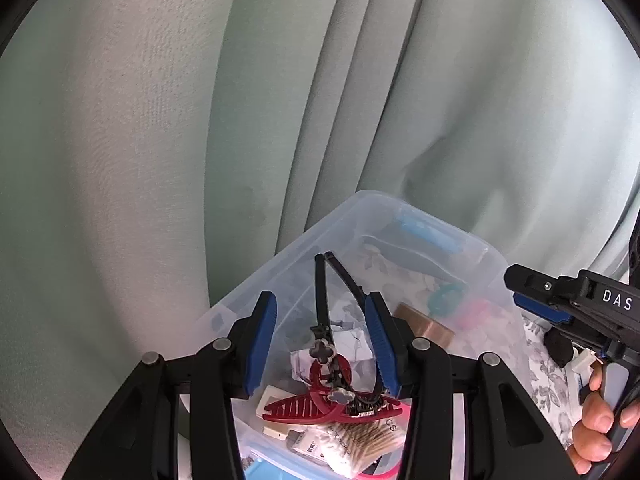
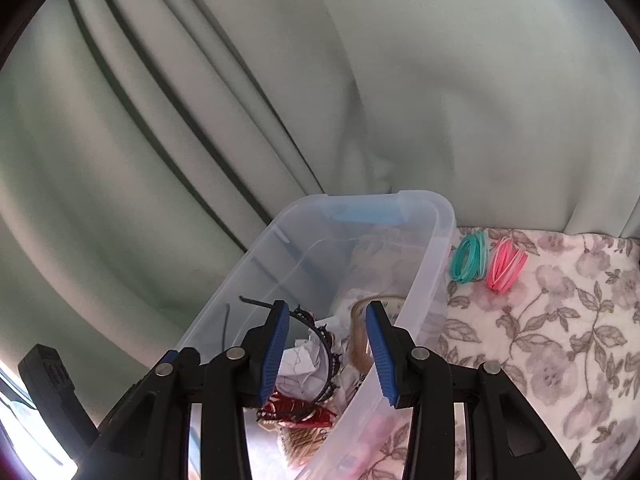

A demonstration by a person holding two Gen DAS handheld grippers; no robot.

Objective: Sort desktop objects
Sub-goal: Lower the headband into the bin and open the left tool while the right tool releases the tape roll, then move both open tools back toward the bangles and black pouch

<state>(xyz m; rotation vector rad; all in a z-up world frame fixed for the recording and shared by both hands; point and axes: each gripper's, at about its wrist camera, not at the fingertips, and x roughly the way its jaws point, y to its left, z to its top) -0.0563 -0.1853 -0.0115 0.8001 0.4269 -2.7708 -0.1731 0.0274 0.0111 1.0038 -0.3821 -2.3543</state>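
My left gripper (image 1: 321, 297) hangs open over a clear plastic bin (image 1: 404, 208). Nothing is between its blue pads. Inside the bin a black headband (image 1: 320, 300) with clover charms stands on a red hair clip (image 1: 304, 408), beside a pack of cotton swabs (image 1: 360, 440), crumpled paper (image 1: 348, 344) and a brown tape roll (image 1: 424, 325). My right gripper (image 2: 327, 305) is open too, with its fingers on either side of the bin's right wall (image 2: 428, 280). Teal rubber bands (image 2: 469, 257) and pink rubber bands (image 2: 505, 265) lie on the floral cloth (image 2: 560, 340) to the right of the bin.
A pale green curtain (image 1: 280, 100) hangs right behind the bin and fills the background. In the left wrist view a hand (image 1: 596, 420) holds the right gripper (image 1: 524, 292) at the right edge. A small black object (image 1: 558, 345) lies on the cloth below it.
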